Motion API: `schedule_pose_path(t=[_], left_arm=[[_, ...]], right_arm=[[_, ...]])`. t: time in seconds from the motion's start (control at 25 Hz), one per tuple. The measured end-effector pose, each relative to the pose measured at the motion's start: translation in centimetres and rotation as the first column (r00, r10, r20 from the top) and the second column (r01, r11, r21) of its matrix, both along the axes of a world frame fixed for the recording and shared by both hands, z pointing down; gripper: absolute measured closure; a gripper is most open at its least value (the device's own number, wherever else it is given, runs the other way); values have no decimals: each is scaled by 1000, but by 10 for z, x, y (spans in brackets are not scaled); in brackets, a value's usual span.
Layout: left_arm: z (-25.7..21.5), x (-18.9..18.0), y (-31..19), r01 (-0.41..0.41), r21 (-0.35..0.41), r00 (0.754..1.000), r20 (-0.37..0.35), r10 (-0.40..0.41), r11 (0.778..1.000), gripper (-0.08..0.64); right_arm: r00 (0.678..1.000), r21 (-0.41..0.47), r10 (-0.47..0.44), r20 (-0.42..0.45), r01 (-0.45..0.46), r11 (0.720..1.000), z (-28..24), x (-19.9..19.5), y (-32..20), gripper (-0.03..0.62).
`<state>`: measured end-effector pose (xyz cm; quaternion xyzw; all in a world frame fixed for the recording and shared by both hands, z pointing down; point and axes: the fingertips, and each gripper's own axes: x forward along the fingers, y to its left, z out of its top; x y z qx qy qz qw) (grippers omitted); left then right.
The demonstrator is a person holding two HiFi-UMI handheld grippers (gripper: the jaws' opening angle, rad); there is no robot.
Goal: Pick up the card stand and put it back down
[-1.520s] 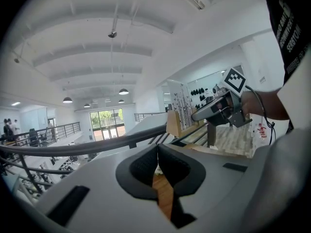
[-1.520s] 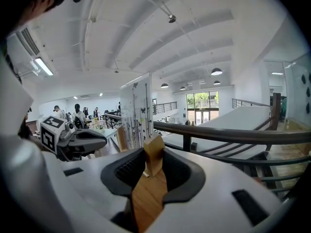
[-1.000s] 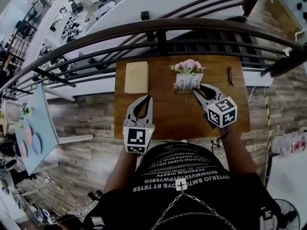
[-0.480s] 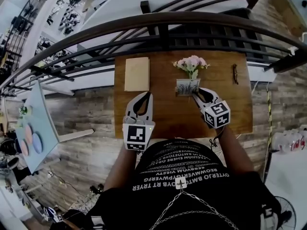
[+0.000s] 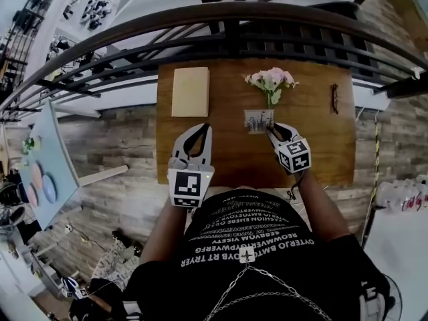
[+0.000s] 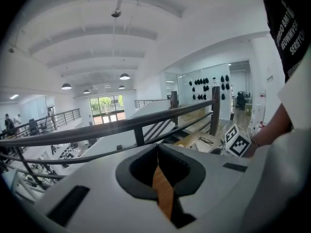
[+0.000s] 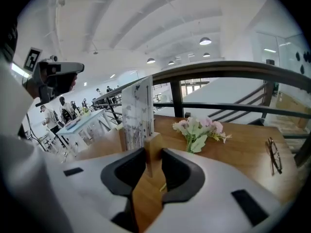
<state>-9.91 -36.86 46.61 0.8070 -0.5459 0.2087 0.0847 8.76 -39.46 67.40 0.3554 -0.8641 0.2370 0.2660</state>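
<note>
Wooden table [image 5: 221,162]: right gripper [image 5: 271,131] has dropped toward it, jaws clamped on the card stand's [image 5: 258,120] wooden base. Stand now at or just above the tabletop, near the flowers [image 5: 271,80]. Only the release looks left. Left gripper [image 5: 200,128] closed on nothing.
</note>
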Motion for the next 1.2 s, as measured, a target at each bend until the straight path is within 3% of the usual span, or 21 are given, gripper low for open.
schedule_pose_path(t=[0.4,0.72,1.08,1.2], left_arm=[[37,2,15,16,-84,1000,18,-15,996,532],[56,14,22,0,-79,1000,-12,0,997,532],[51,38,38,-47,-57,999,-19,46,997,532],[42,36,48,-45,-40,999,-11,45,998,532]], right_arm=[[1000,-35,-5,-13,4,999,75,3,3,480],[998,0,-65,-24,65,998,110,-12,11,480],[982,66,-116,-148,126,990,125,-18,20,485],[982,71,-101,-161,113,991,117,-18,24,453]])
